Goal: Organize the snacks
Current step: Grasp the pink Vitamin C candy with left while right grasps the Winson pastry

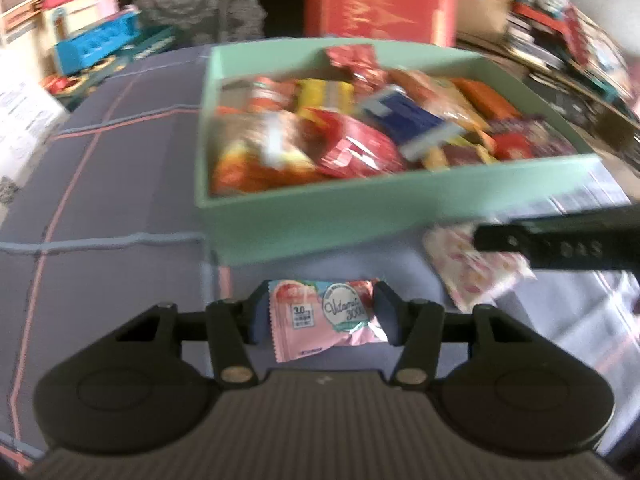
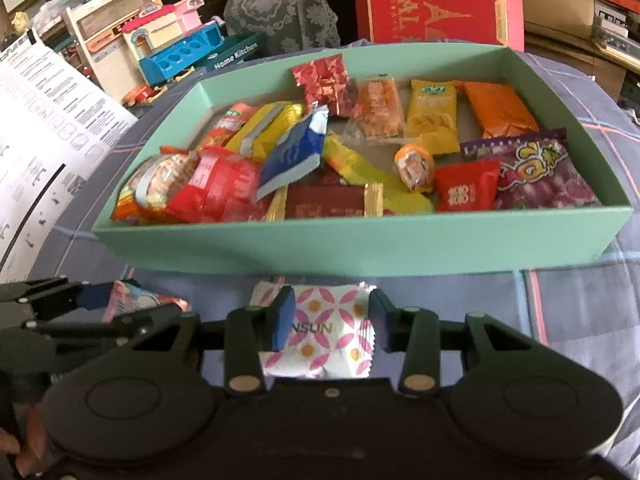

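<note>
A mint-green box (image 1: 400, 208) (image 2: 360, 240) holds several snack packets on a blue checked cloth. My left gripper (image 1: 320, 312) is shut on a pink snack packet (image 1: 320, 320), just in front of the box; it also shows in the right wrist view (image 2: 136, 300). My right gripper (image 2: 328, 320) straddles a white packet with pink flowers (image 2: 328, 332) lying on the cloth in front of the box; the pads stand at its edges and the left pad overlaps it. The white packet also shows in the left wrist view (image 1: 472, 276), under the right gripper's finger (image 1: 560, 240).
A red carton (image 2: 436, 0) stands behind the box. Toys (image 2: 168, 44) and a printed sheet (image 2: 48, 112) lie at the left. Cluttered shelves (image 1: 580, 48) stand at the right. The checked cloth (image 1: 100, 200) stretches left of the box.
</note>
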Demonstrator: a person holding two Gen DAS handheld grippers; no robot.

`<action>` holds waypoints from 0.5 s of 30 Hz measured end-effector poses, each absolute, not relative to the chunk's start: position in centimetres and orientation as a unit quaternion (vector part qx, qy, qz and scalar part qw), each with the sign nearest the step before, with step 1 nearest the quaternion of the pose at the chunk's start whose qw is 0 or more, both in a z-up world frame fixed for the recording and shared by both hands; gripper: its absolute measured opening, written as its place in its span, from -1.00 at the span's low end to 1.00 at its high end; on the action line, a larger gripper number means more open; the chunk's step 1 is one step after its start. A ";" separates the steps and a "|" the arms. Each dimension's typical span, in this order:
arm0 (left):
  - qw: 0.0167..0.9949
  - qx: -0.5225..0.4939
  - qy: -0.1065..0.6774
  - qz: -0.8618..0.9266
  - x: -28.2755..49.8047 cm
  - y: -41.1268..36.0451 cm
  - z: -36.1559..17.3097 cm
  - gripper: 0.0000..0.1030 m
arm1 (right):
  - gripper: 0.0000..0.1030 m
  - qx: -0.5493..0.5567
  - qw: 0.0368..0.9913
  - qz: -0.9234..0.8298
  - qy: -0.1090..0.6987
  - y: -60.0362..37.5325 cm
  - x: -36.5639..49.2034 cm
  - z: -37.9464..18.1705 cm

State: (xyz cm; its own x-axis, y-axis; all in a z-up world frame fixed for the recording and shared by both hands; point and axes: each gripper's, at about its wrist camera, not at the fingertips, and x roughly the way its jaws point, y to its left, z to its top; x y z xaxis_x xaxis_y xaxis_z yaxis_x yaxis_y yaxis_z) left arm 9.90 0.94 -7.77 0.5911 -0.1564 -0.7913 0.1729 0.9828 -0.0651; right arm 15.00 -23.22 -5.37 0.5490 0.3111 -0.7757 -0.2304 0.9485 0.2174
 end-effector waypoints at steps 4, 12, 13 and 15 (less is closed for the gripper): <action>0.888 0.022 0.447 -0.108 8.9 0.2 -7.7 0.04 | -0.21 0.046 0.875 0.159 0.454 -23.8 13.8 -5.4; 0.883 0.024 0.457 -0.109 7.6 0.6 -7.6 0.29 | -0.21 0.053 0.863 0.176 0.471 -25.1 12.2 -4.7; 0.883 0.018 0.457 -0.106 7.7 0.9 -7.6 0.29 | -0.18 0.052 0.865 0.178 0.466 -25.1 12.1 -4.6; 0.884 0.011 0.458 -0.099 7.7 1.6 -7.6 0.33 | -0.17 0.047 0.869 0.187 0.455 -25.0 12.6 -4.0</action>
